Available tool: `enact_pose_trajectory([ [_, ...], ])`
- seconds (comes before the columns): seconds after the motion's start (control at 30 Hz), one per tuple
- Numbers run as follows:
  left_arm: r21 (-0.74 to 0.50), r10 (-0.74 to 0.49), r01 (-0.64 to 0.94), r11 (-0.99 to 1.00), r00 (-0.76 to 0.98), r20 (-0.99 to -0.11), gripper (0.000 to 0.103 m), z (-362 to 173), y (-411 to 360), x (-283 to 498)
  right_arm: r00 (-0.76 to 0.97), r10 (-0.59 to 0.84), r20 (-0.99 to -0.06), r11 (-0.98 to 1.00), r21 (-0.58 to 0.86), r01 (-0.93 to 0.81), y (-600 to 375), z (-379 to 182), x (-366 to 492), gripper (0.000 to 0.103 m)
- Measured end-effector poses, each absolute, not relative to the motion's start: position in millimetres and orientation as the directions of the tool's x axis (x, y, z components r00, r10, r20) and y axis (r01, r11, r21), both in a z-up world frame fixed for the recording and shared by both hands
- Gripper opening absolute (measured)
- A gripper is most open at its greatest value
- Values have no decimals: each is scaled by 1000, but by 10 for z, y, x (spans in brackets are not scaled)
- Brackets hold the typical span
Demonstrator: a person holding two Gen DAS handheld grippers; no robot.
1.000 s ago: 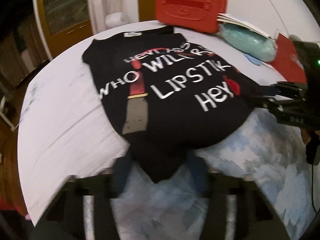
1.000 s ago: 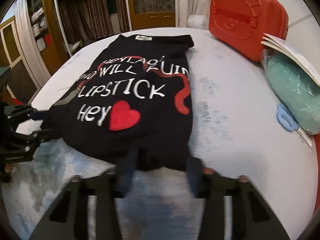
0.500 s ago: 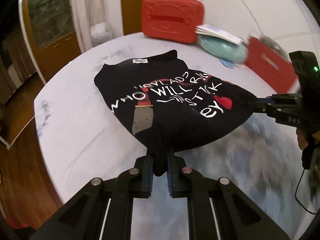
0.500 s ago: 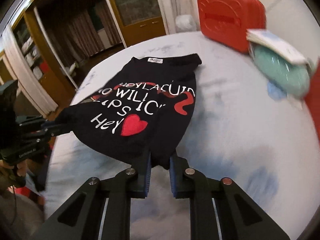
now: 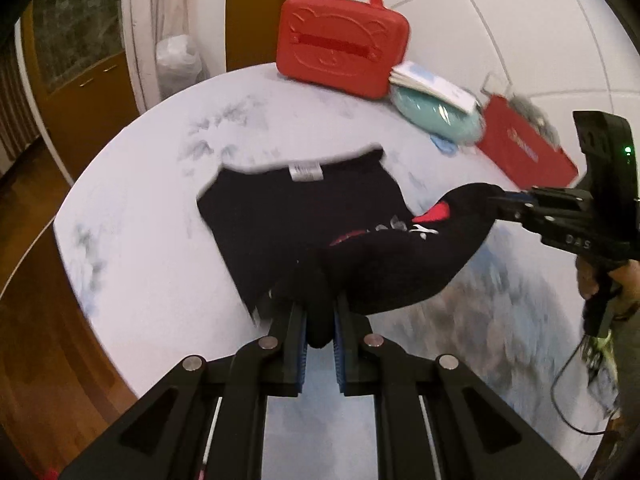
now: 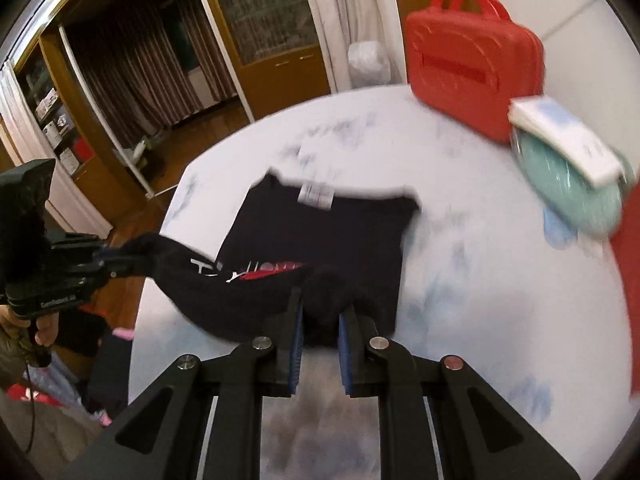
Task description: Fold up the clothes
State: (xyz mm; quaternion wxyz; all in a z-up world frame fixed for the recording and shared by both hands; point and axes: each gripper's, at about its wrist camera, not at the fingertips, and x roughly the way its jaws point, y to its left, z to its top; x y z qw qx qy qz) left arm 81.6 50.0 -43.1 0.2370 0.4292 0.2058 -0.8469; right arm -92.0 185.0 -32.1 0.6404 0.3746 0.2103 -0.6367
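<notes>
Left gripper (image 5: 320, 330) and right gripper (image 6: 320, 326) each had jaws clamped on a near hem corner of the black printed T-shirt (image 5: 288, 216), raised above the bench (image 5: 152, 240) and apparently carried toward the far collar, which lay flat, halving its length.

The left gripper (image 5: 320, 328) pinches one corner of the black shirt (image 5: 304, 216); the right gripper (image 5: 516, 204) seems clamped on another, the hem lifted over the white table (image 5: 152, 248). A red case (image 5: 340, 60) stands behind.
</notes>
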Motion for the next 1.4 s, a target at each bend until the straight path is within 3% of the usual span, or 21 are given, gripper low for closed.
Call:
enact_pose_trajectory([
  [0.1, -147, -217, 590, -794, -501, -838, 10, -460, -47, 579, 100, -640, -762, -113, 222, 969, 1303, -334, -1154, 14],
  [0.2, -112, -239, 625, -772, -449, -861, 21, -650, -510, 381, 93, -597, -797, -151, 225, 963, 808, -522, -1365, 18],
  [0.27, -81, -275, 667, -740, -411, -869, 55, -761, -707, 333, 47, -586, -809, -222, 216, 951, 618, -670, -1512, 43],
  [0.33, -79, -298, 706, -704, -395, -869, 58, -823, -832, 369, 18, -586, -810, -271, 217, 938, 623, -733, -1587, 57],
  [0.43, -86, -309, 735, -673, -385, -870, 67, -885, -861, 524, -12, -599, -801, -325, 229, 918, 814, -750, -1630, 61],
  [0.53, -88, -311, 744, -662, -379, -872, 67, -944, -681, 673, -39, -609, -792, -374, 243, 895, 1008, -771, -1667, 62],
  [0.6, -102, -310, 744, -661, -393, -866, 67, -969, -552, 707, -29, -614, -788, -367, 252, 896, 1163, -807, -1589, 57],
  [0.63, -111, -307, 741, -663, -404, -861, 66, -979, -489, 702, -19, -619, -785, -356, 259, 898, 1227, -825, -1535, 34],
  [0.67, -123, -295, 730, -672, -417, -860, 55, -987, -435, 680, 6, -627, -779, -334, 276, 901, 1248, -851, -1484, 16],
  [0.73, -114, -263, 711, -693, -397, -879, 36, -1089, -359, 580, 57, -640, -767, -293, 312, 904, 1283, -909, -1392, 15],
  [0.77, -107, -250, 709, -697, -380, -890, 35, -1154, -342, 539, 77, -632, -771, -289, 327, 900, 1268, -975, -1381, 15],
  [0.93, -65, -232, 730, -681, -298, -926, 38, -1414, -414, 516, 95, -530, -843, -323, 304, 896, 1098, -1355, -1406, 10],
  [1.1, -139, -251, 708, -692, -417, -874, 35, -955, -558, 495, 44, -601, -798, -279, 261, 924, 1060, -959, -1413, 12],
  [1.23, -143, -255, 693, -707, -438, -862, 35, -942, -824, 254, 85, -639, -764, -219, 287, 933, 757, -833, -1451, 12],
  [1.4, -33, -316, 744, -667, -323, -892, 35, -1276, -1147, 120, 57, -564, -824, -291, 263, 920, 319, -1167, -1668, 10],
])
